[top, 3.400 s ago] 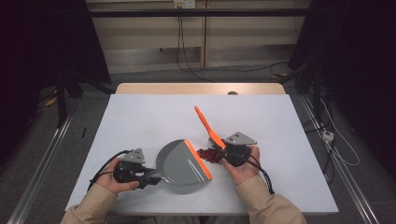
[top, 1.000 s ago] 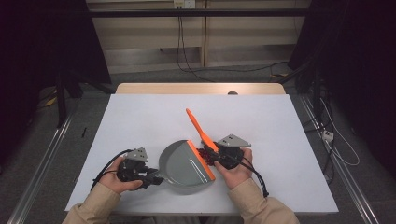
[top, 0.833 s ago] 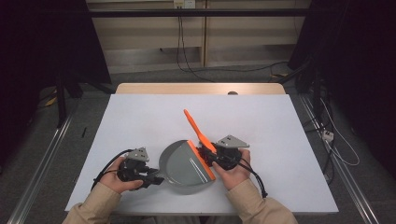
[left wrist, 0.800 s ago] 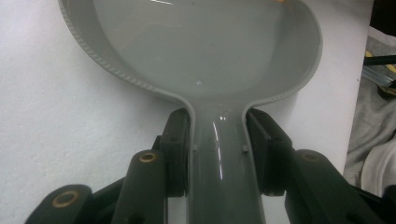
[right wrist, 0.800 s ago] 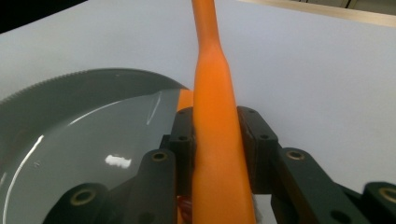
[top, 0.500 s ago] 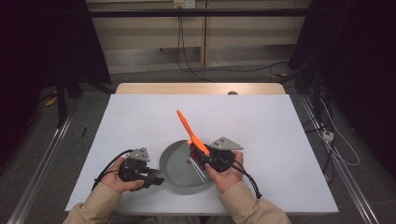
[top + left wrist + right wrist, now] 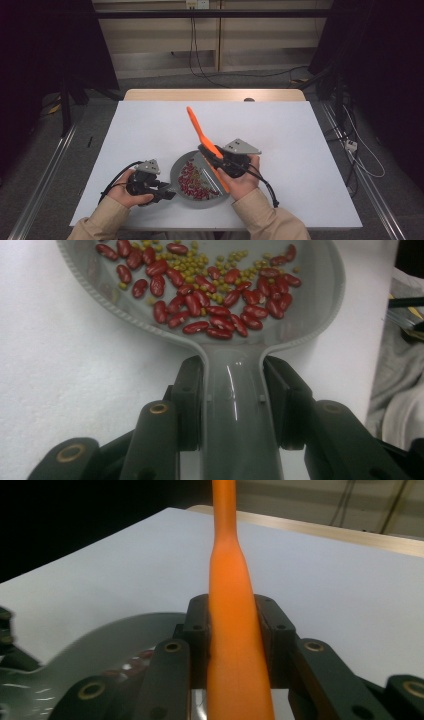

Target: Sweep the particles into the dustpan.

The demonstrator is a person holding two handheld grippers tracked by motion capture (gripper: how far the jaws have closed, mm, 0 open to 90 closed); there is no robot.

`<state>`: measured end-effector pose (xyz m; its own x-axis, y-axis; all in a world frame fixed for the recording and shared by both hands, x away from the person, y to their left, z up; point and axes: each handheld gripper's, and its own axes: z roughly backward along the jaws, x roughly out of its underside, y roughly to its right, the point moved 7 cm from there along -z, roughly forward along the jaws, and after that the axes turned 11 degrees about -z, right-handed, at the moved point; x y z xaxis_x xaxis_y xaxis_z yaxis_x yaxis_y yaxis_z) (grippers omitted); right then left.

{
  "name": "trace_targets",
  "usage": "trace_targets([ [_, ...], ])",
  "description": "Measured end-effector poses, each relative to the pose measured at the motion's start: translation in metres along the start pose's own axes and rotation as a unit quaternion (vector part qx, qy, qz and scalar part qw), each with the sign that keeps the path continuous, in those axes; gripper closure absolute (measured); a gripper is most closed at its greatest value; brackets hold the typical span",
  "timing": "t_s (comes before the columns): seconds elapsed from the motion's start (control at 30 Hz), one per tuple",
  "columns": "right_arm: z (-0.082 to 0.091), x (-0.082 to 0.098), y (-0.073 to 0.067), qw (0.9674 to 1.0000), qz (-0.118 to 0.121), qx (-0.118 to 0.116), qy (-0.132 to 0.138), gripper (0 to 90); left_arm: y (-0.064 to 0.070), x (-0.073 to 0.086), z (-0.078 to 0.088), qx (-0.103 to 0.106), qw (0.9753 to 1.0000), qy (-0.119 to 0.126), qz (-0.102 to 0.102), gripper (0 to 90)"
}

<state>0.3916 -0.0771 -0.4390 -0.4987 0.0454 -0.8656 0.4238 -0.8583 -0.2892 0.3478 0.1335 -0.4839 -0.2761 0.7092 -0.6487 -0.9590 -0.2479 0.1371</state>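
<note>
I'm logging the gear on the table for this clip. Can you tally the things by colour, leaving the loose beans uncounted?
Grey: 1, the dustpan, its handle clamped in the left tool
Orange: 1, the brush, its handle clamped in the right tool
Total: 2
The red beans and small yellow-green ones lie in the dustpan.

The white table (image 7: pixel 310 150) is evenly and brightly lit from overhead — the surrounding room is left dark. Only faint shadows are cast. A glare streak is seen on the grey dustpan (image 7: pixel 235 405) handle. The orange brush handle (image 7: pixel 235 645) is rendered soft — too close for focus.
</note>
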Motion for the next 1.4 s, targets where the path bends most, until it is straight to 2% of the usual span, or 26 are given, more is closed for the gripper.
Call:
trace_targets([
  [0.07, 0.004, -0.001, 0.014, 0.9999, 0.001, 0.012, 0.002, 71.0, 0.003, 0.001, 0.001, 0.01, 0.9999, -0.003, -0.006, 62.5],
  [0.1, 0.006, 0.0, 0.022, 0.9998, -0.001, 0.022, 0.002, 71.0, 0.004, 0.001, 0.001, 0.008, 0.9999, -0.004, -0.004, 62.5],
  [0.2, 0.011, 0.009, 0.04, 0.9988, 0.002, 0.049, -0.004, 71.0, 0.007, 0.001, 0.0, 0.015, 0.9998, -0.003, -0.009, 62.4],
  [0.23, 0.012, 0.014, 0.044, 0.9985, 0.006, 0.055, -0.006, 71.0, 0.008, 0.001, 0.0, 0.011, 0.9998, -0.009, -0.01, 62.4],
  [0.3, 0.013, 0.025, 0.047, 0.9977, 0.013, 0.064, -0.018, 71.0, 0.008, 0.0, -0.001, 0.016, 0.9998, -0.006, -0.01, 62.4],
  [0.33, 0.014, 0.029, 0.045, 0.998, 0.013, 0.061, -0.011, 71.0, 0.008, 0.0, -0.002, 0.009, 0.9999, -0.011, -0.009, 62.5],
  [0.4, 0.016, 0.034, 0.033, 0.9984, 0.003, 0.055, -0.012, 71.0, 0.008, -0.001, -0.003, 0.01, 0.9998, -0.014, -0.008, 62.5],
  [0.43, 0.015, 0.035, 0.029, 0.9986, 0.0, 0.051, -0.012, 70.9, 0.008, -0.001, -0.003, 0.003, 0.9999, -0.014, -0.007, 62.6],
  [0.53, 0.01, 0.038, 0.011, 0.9994, -0.009, 0.032, -0.008, 70.8, 0.008, -0.002, -0.004, -0.001, 0.9999, -0.01, 0.0, 62.6],
  [0.6, 0.008, 0.035, 0.005, 0.9996, -0.012, 0.023, 0.006, 71.0, 0.008, -0.002, -0.004, 0.003, 1.0, -0.004, 0.002, 62.5],
  [0.7, 0.005, 0.028, 0.001, 0.9991, -0.041, 0.003, 0.015, 71.0, 0.007, -0.001, -0.006, -0.003, 1.0, -0.004, 0.0, 61.9],
  [0.8, 0.004, 0.023, -0.002, 0.9997, -0.019, 0.004, 0.017, 71.0, 0.006, -0.001, -0.008, -0.006, 1.0, 0.0, -0.002, 58.1],
  [0.87, 0.006, 0.019, 0.005, 0.9996, -0.016, 0.013, 0.02, 71.0, 0.006, 0.0, -0.008, -0.008, 0.9999, -0.003, -0.007, 58.0],
  [0.93, 0.009, 0.017, 0.016, 0.9993, -0.026, 0.021, 0.018, 71.0, 0.006, -0.001, -0.01, -0.012, 0.9999, -0.002, -0.007, 56.6],
  [0.97, 0.01, 0.017, 0.022, 0.9991, -0.024, 0.028, 0.018, 71.0, 0.005, -0.001, -0.01, -0.019, 0.9997, -0.008, -0.012, 57.2],
  [1.0, 0.012, 0.017, 0.026, 0.999, -0.019, 0.037, 0.018, 71.0, 0.007, -0.002, -0.012, -0.012, 0.9999, -0.004, -0.006, 58.0],
  [1.03, 0.013, 0.018, 0.028, 0.9988, -0.012, 0.045, 0.017, 71.0, 0.007, -0.001, -0.013, -0.016, 0.9997, -0.012, -0.013, 60.4],
  [1.07, 0.014, 0.021, 0.029, 0.9986, -0.014, 0.048, 0.017, 71.0, 0.008, -0.002, -0.015, -0.013, 0.9998, -0.01, -0.01, 62.3],
  [1.1, 0.013, 0.025, 0.028, 0.9987, -0.022, 0.043, 0.013, 71.0, 0.008, -0.003, -0.016, -0.017, 0.9998, -0.012, -0.006, 62.6],
  [1.13, 0.011, 0.03, 0.026, 0.9989, -0.02, 0.043, 0.007, 71.0, 0.009, -0.004, -0.017, -0.018, 0.9998, -0.012, -0.005, 62.8],
  [1.17, 0.008, 0.035, 0.022, 0.9991, -0.021, 0.038, 0.001, 70.9, 0.008, -0.003, -0.016, -0.023, 0.9995, -0.02, -0.012, 62.9],
  [1.2, 0.006, 0.036, 0.015, 0.9993, -0.028, 0.025, 0.008, 70.8, 0.008, -0.004, -0.016, -0.023, 0.9995, -0.017, -0.009, 62.9],
  [1.27, 0.005, 0.035, 0.005, 0.9995, -0.019, 0.02, 0.014, 70.8, 0.008, -0.004, -0.016, -0.026, 0.9995, -0.016, -0.007, 63.0],
  [1.33, 0.005, 0.031, -0.002, 0.9989, -0.043, -0.002, 0.018, 70.9, 0.006, -0.004, -0.018, -0.038, 0.9992, -0.01, 0.002, 63.3],
  [1.4, 0.005, 0.028, -0.006, 0.9994, -0.029, -0.002, 0.018, 70.9, 0.005, -0.006, -0.019, -0.041, 0.9991, -0.004, 0.005, 63.4],
])
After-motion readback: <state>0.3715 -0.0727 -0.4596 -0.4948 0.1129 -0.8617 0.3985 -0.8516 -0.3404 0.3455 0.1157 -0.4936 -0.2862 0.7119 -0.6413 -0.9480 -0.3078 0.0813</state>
